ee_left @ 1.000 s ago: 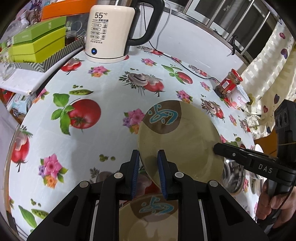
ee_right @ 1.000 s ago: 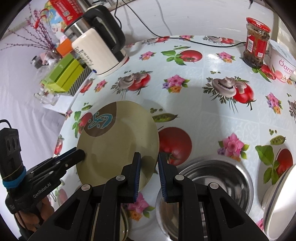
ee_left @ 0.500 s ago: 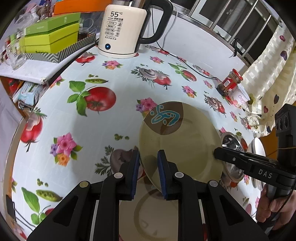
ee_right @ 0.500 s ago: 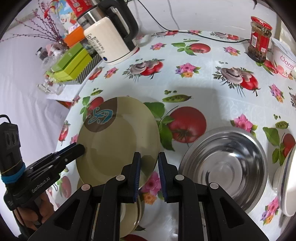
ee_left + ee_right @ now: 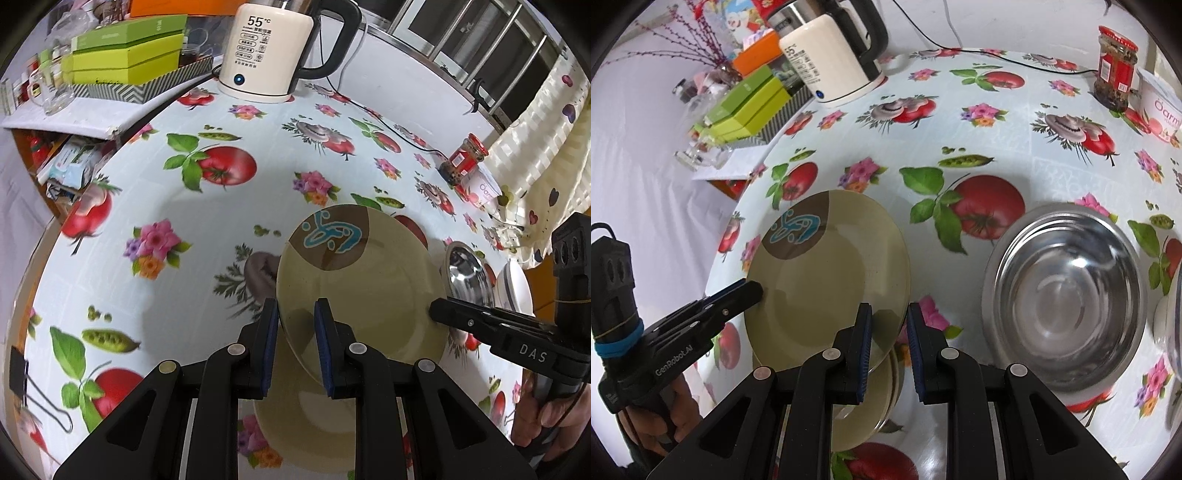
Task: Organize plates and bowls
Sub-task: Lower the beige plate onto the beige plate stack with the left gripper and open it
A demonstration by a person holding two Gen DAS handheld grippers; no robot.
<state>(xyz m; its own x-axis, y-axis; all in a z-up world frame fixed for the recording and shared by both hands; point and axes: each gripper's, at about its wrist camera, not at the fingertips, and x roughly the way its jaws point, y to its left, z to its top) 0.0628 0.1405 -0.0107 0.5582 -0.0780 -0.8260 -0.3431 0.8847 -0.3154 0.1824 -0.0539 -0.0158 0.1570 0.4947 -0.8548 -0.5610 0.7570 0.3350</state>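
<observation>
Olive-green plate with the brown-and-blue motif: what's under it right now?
Beneath the raised olive-green plate, held by the left gripper and right gripper, sits a stack of similar olive plates on the vegetable-print tablecloth. How many are stacked is hidden.

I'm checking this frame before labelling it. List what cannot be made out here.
- How many plates sit in the lower stack: right wrist view, covered by the held plate and the right gripper.
- White dish: cut off by the right edge of the right wrist view.
- Whether the left gripper pinches the held plate's rim: left wrist view, contact not clear.
- Jar label: too small.
</observation>
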